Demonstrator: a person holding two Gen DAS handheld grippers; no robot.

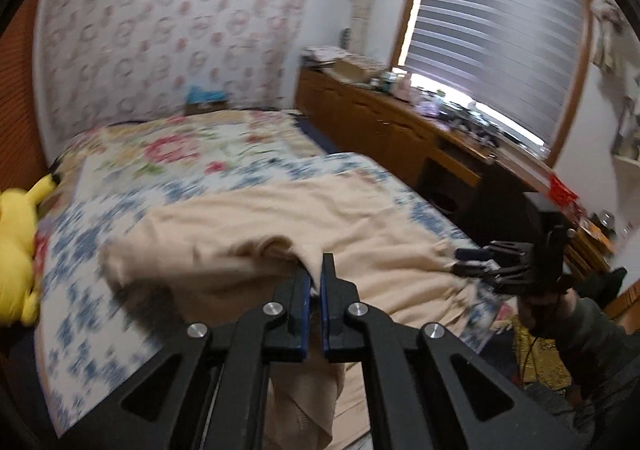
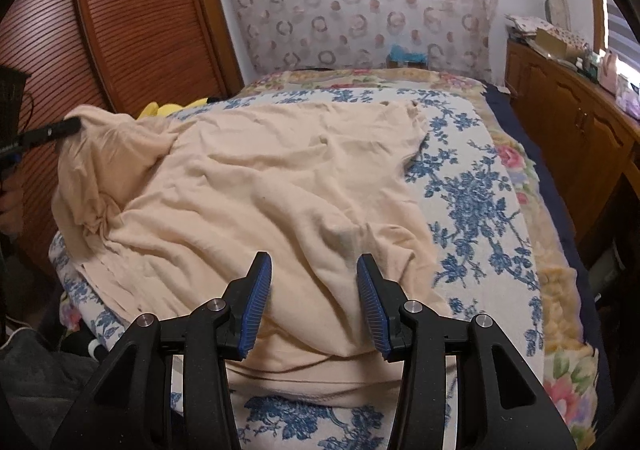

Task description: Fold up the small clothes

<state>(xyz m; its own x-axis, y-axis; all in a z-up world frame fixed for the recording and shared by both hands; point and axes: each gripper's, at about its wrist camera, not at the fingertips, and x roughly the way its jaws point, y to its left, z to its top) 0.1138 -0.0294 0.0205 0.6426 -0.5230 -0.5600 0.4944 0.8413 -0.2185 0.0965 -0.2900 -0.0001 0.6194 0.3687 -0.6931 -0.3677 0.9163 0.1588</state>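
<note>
A cream-coloured garment [image 2: 256, 178] lies rumpled on the flowered bedspread [image 2: 472, 194]. My left gripper [image 1: 316, 270] is shut on a fold of the garment [image 1: 256, 226] and holds that edge lifted above the bed; it also shows at the far left of the right wrist view [image 2: 60, 128], with the cloth hanging from it. My right gripper [image 2: 314, 270] is open, its blue pads either side of a raised fold at the garment's near edge. It shows in the left wrist view [image 1: 472, 260] at the garment's right edge.
A yellow plush toy [image 1: 16, 246] lies at the bed's left side. A wooden dresser [image 1: 400, 122] with clutter runs along the right under a window with blinds [image 1: 500, 30]. A slatted wooden door [image 2: 120, 30] stands left of the bed.
</note>
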